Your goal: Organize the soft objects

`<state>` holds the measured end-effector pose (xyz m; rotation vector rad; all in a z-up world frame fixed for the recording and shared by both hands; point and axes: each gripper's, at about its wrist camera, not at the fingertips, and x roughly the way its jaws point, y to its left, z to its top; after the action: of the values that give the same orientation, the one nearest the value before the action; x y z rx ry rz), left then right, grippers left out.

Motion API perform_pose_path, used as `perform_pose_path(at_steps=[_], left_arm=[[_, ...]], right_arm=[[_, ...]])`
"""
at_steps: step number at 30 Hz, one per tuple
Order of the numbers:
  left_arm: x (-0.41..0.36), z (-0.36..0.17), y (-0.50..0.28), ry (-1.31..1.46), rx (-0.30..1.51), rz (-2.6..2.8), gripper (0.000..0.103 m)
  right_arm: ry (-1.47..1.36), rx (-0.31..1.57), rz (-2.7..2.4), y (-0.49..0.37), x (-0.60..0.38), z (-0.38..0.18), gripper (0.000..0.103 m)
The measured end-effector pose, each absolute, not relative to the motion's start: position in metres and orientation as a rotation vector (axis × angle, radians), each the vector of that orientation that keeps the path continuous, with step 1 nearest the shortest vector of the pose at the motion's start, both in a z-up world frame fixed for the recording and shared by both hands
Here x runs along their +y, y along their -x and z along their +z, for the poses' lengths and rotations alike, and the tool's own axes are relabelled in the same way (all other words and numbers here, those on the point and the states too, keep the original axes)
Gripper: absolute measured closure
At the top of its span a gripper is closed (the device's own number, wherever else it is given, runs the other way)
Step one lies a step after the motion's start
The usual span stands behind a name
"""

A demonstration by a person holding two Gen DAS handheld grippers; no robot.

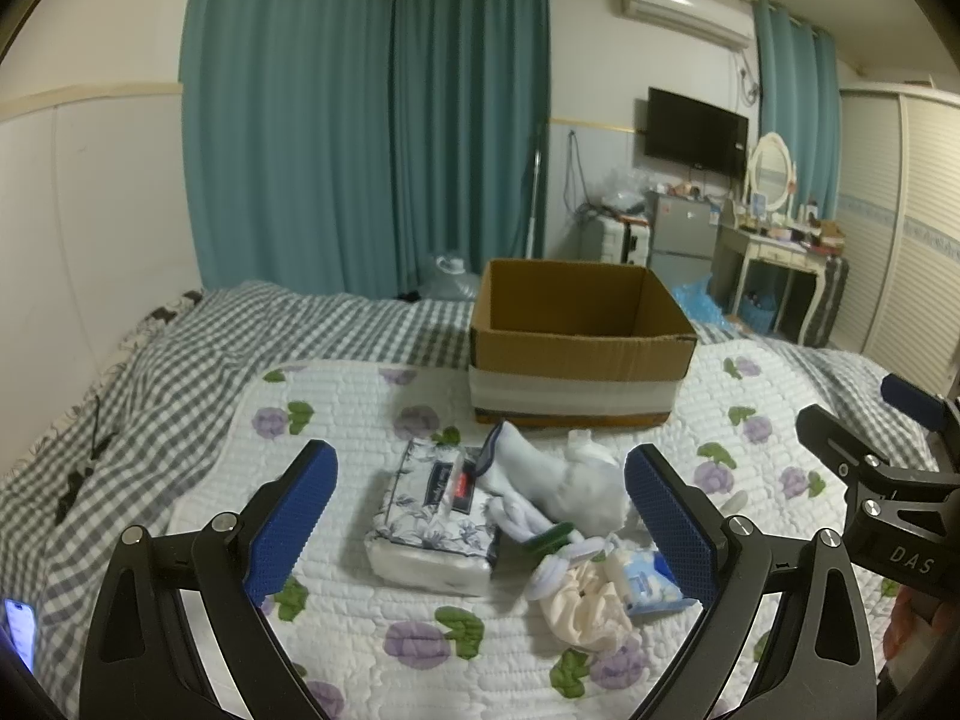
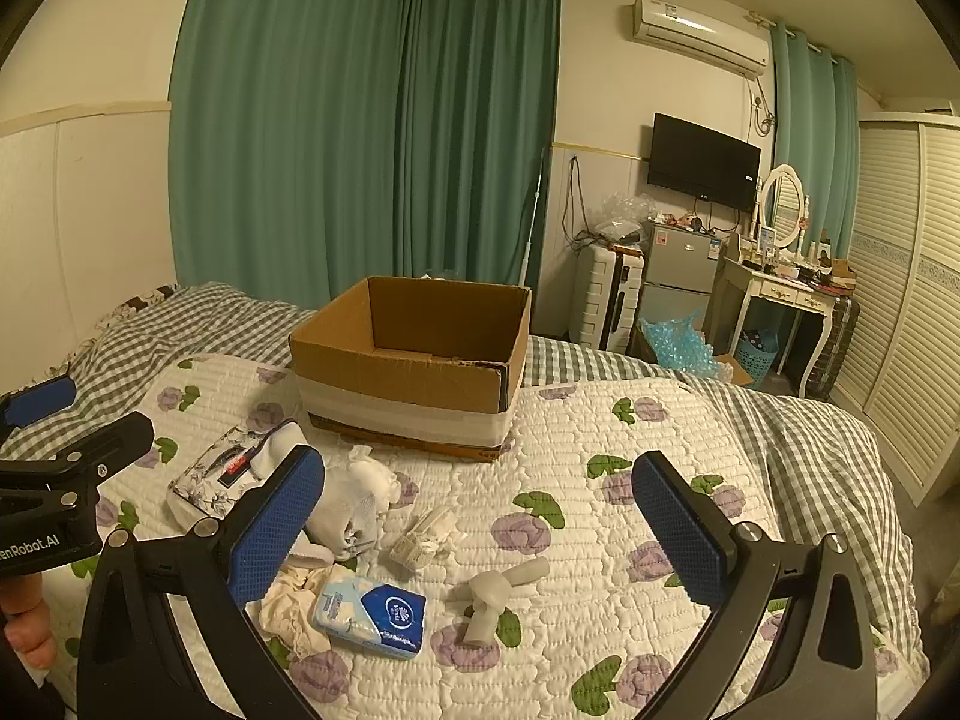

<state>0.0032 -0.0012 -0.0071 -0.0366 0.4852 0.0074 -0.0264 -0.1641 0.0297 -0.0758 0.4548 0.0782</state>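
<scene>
An open cardboard box (image 1: 579,348) (image 2: 414,372) stands on the flowered quilt. In front of it lie a floral tissue pack (image 1: 435,516) (image 2: 225,471), white socks (image 1: 570,486) (image 2: 354,510), a cream scrunchie (image 1: 585,603) (image 2: 294,600), a blue pocket-tissue pack (image 1: 645,579) (image 2: 375,609), a small woven white item (image 2: 423,540) and a white plastic piece (image 2: 498,591). My left gripper (image 1: 480,522) is open and empty, hovering over the pile. My right gripper (image 2: 480,531) is open and empty above the small items.
The quilt (image 2: 630,456) covers a grey checked bed (image 1: 180,372). A wall runs along the left. Teal curtains, a fridge (image 2: 678,276), suitcase, dressing table (image 2: 780,294) and wardrobe stand beyond the bed. A phone (image 1: 18,630) shows at the lower left.
</scene>
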Motion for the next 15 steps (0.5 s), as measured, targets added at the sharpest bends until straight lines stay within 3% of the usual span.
perform_pose_path(at_steps=[15], left_arm=[[0.004, 0.035, 0.020, 0.052, 0.517, 0.042, 0.004]], right_arm=[[0.074, 0.493, 0.103, 0.034, -0.168, 0.048, 0.000]])
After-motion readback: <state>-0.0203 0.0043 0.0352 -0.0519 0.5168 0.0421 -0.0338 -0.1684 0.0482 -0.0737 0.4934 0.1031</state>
